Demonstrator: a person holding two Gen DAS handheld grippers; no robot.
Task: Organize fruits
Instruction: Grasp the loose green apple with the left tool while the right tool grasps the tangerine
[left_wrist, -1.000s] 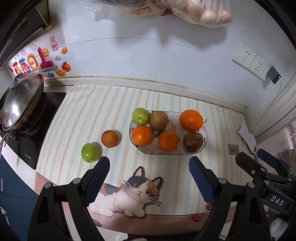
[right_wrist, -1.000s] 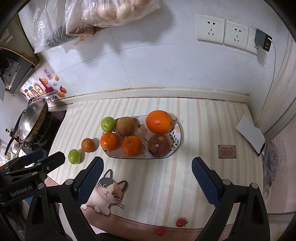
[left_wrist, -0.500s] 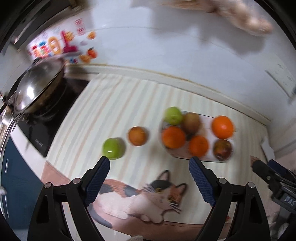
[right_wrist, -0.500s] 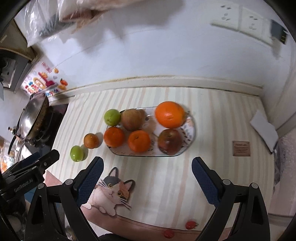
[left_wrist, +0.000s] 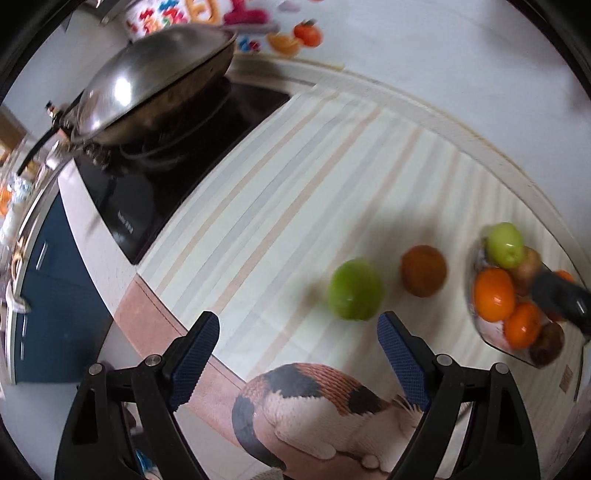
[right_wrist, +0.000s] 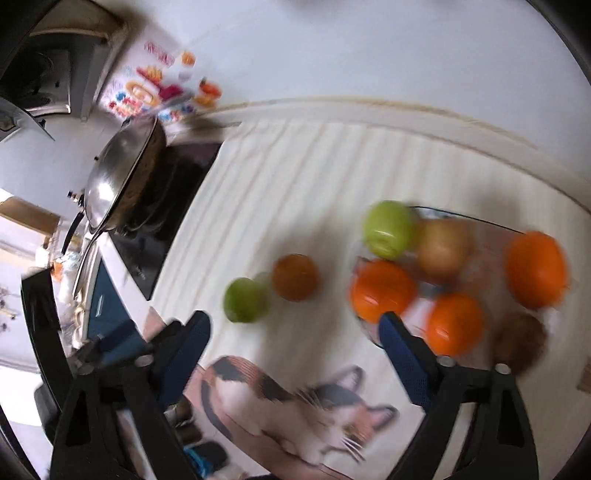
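A loose green apple (left_wrist: 355, 290) and a small dull orange (left_wrist: 423, 270) lie on the striped mat, left of the fruit plate (left_wrist: 496, 338). The plate holds several fruits: oranges, a green apple (left_wrist: 505, 245) and brownish fruits. My left gripper (left_wrist: 297, 354) is open and empty, just short of the loose apple. My right gripper (right_wrist: 295, 356) is open and empty; the loose apple (right_wrist: 244, 300) and small orange (right_wrist: 295, 277) lie beyond it, the plate (right_wrist: 498, 236) at its right finger. Both views are blurred.
A lidded steel wok (left_wrist: 147, 85) sits on a black cooktop (left_wrist: 162, 177) at the left. The counter edge and a blue cabinet (left_wrist: 55, 295) lie at lower left. A cat picture (left_wrist: 314, 402) marks the mat's front edge. The left gripper (right_wrist: 110, 347) shows at lower left of the right wrist view.
Both grippers have swung left and moved down closer to the counter. The loose apple and orange now sit near the left gripper's fingers. The fruits have not moved.
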